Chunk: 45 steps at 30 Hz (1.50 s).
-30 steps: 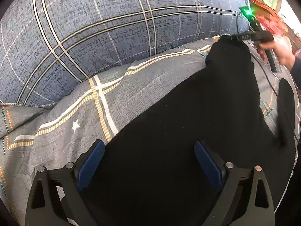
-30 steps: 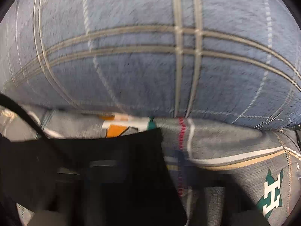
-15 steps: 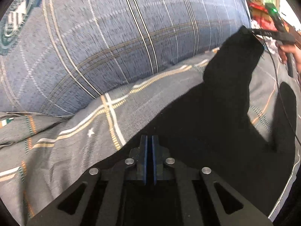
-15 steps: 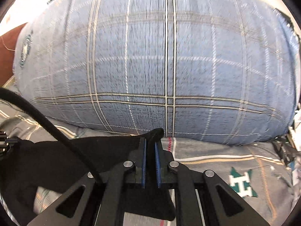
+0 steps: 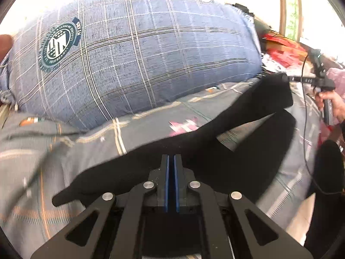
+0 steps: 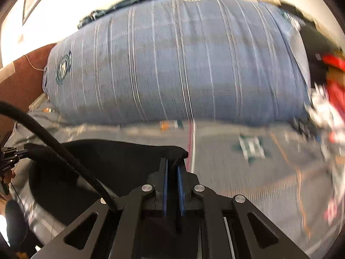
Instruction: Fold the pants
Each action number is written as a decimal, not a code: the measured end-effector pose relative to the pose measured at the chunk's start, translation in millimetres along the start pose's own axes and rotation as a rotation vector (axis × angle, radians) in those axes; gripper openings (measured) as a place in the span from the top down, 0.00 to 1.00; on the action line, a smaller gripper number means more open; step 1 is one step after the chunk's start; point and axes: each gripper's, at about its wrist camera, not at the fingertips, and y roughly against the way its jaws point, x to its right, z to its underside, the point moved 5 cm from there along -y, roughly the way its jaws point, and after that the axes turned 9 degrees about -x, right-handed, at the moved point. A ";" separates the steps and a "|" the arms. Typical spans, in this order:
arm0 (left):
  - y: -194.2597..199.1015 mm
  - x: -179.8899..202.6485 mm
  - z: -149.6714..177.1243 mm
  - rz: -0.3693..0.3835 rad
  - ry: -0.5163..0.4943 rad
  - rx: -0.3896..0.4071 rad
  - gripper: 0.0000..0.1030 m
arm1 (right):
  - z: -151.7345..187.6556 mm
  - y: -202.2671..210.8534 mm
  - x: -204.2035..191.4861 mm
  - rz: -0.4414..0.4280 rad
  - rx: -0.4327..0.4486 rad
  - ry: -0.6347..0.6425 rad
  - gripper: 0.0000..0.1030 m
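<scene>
Black pants (image 5: 248,108) stretched above grey bedsheet (image 5: 64,151), left gripper (image 5: 170,161) and right gripper (image 6: 172,166) each pinching an edge, blue plaid pillow (image 5: 151,54) behind

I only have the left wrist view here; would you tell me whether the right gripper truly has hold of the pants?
Observer: Yes. In the right wrist view the right gripper is shut on a corner of the black pants.
Operator: Thank you. Is that corner lifted?
Observer: It seems so; it stands above the grey bedsheet, though the picture is blurred.
Operator: What lies ahead of it?
Observer: The big blue plaid pillow, with a brown headboard at its left end.
</scene>
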 end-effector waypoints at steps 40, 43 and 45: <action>31.8 -108.1 148.4 -0.140 0.766 -0.049 0.16 | 83.7 -96.8 -438.3 -0.499 -0.081 0.781 0.36; 33.3 -106.6 147.0 -0.155 0.732 -0.063 0.16 | 83.4 -117.8 -458.5 -0.477 -0.110 0.825 0.46; 34.6 -105.7 145.8 -0.149 0.721 -0.065 0.16 | 80.3 -133.5 -461.5 -0.452 -0.148 0.814 0.80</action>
